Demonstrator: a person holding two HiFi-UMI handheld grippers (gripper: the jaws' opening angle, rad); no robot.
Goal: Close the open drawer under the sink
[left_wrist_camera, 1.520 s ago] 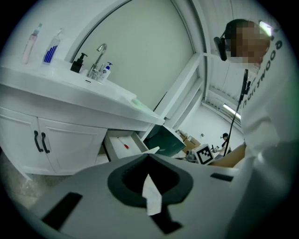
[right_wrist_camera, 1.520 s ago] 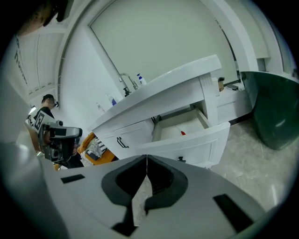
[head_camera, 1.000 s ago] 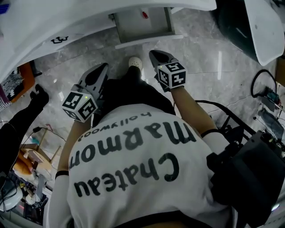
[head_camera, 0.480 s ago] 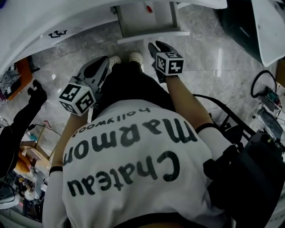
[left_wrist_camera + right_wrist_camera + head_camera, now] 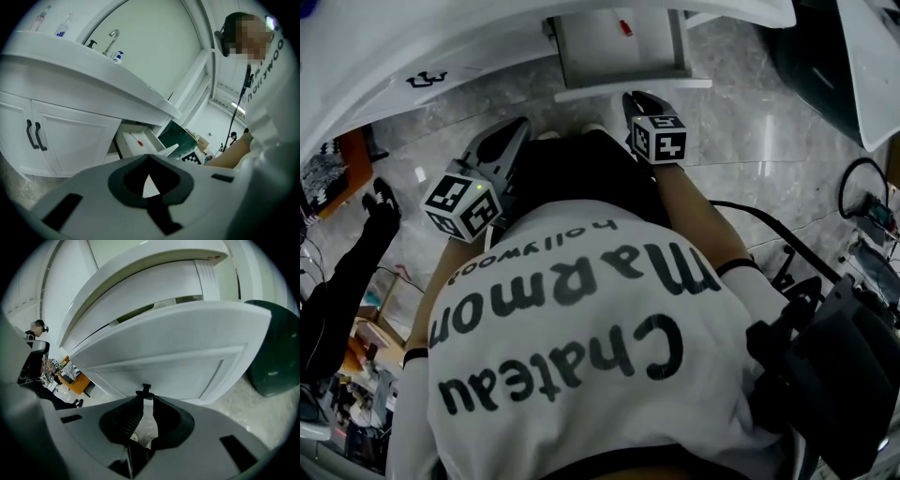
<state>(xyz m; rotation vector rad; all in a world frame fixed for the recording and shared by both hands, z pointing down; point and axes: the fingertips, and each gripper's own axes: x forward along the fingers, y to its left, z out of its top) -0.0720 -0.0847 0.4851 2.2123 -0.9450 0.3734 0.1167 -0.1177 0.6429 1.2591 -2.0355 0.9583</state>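
Note:
The white drawer [image 5: 619, 42] stands pulled out under the sink counter [image 5: 441, 52], with a small red item [image 5: 624, 26] inside. My right gripper [image 5: 639, 97] hovers just short of the drawer's front panel [image 5: 633, 89], which fills the right gripper view [image 5: 178, 362]. Its jaws have just been closing. They stand a narrow gap apart [image 5: 146, 397] with nothing between them. My left gripper [image 5: 517, 127] hangs lower left of the drawer. Its tips meet [image 5: 149, 155], empty. The drawer [image 5: 140, 140] shows ahead in the left gripper view.
Closed cabinet doors with black handles [image 5: 36, 136] sit left of the drawer. A dark green bin [image 5: 276, 357] stands right of it on the marble floor [image 5: 750, 141]. Black cables and gear [image 5: 825, 356] lie at right; a person's leg [image 5: 347, 272] and an orange box [image 5: 342, 164] at left.
Both grippers have sunk and drawn nearer the drawer; the right one now almost meets its front panel. The white shoes seen earlier are hidden behind the black trousers.

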